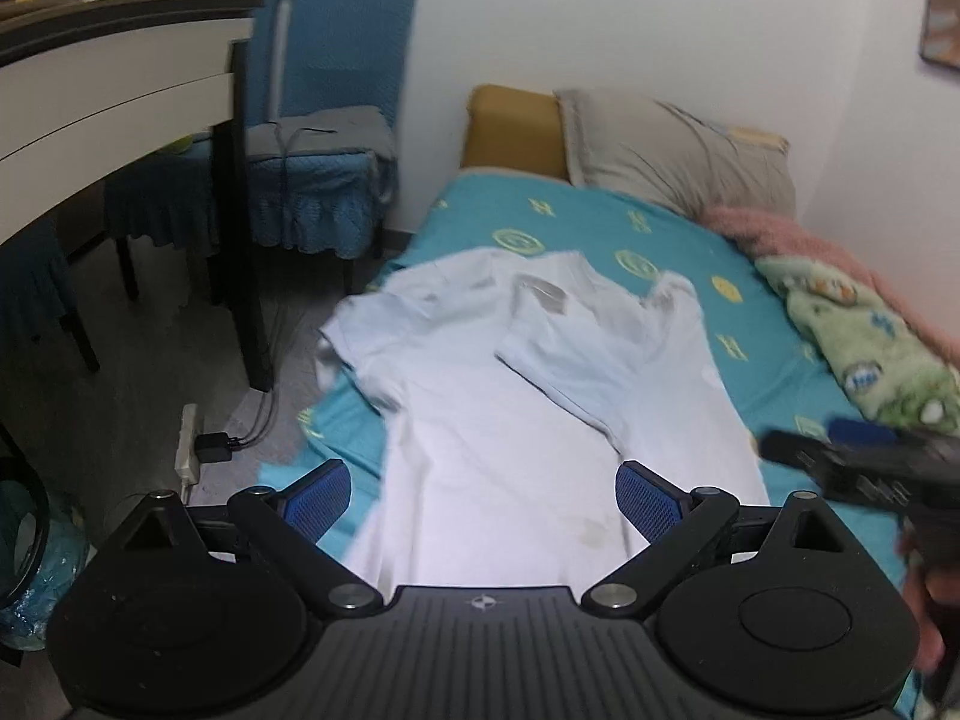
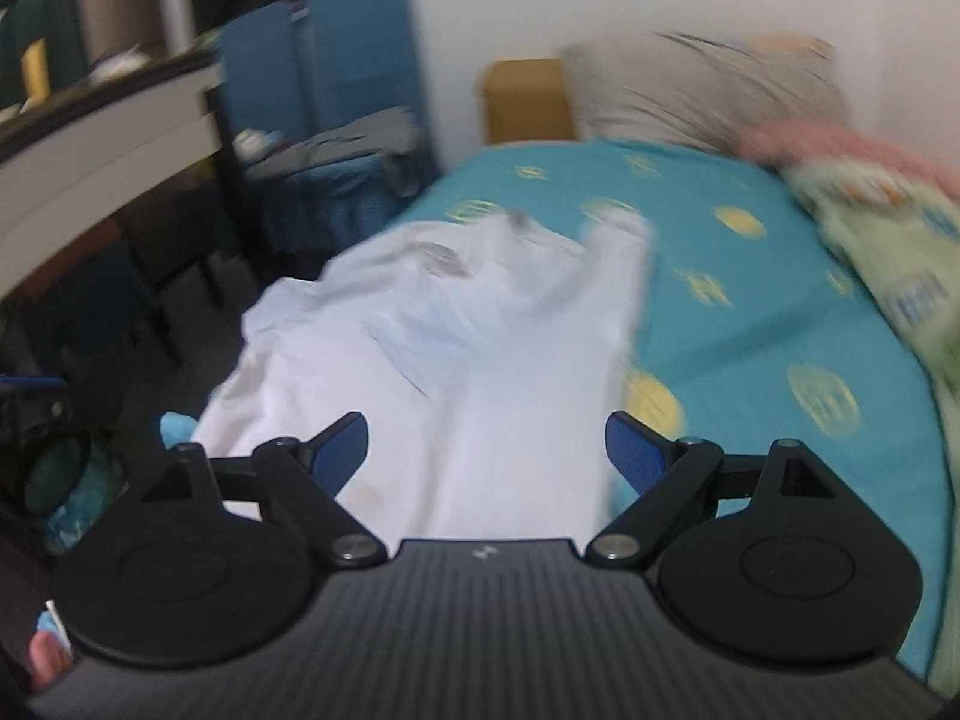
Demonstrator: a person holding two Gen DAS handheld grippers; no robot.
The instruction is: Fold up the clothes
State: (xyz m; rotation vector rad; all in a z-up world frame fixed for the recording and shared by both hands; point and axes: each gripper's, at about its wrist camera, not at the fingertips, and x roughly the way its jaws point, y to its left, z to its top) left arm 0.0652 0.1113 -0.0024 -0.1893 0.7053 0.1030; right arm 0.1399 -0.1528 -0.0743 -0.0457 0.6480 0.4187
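Note:
A white T-shirt (image 1: 498, 396) lies spread on the teal bed sheet (image 1: 600, 222), collar at the far end, its right sleeve folded inward over the body and its left sleeve hanging off the bed's left edge. My left gripper (image 1: 483, 501) is open and empty above the shirt's hem. The right gripper shows at the right edge of the left wrist view (image 1: 852, 456). In the blurred right wrist view the same shirt (image 2: 480, 360) lies ahead, and my right gripper (image 2: 486, 450) is open and empty over its lower part.
A beige pillow (image 1: 672, 144) and a pink-and-green blanket (image 1: 864, 336) lie at the head and right side of the bed. Blue-covered chairs (image 1: 336, 120) and a desk (image 1: 120, 96) stand to the left. A power strip (image 1: 189, 444) lies on the floor.

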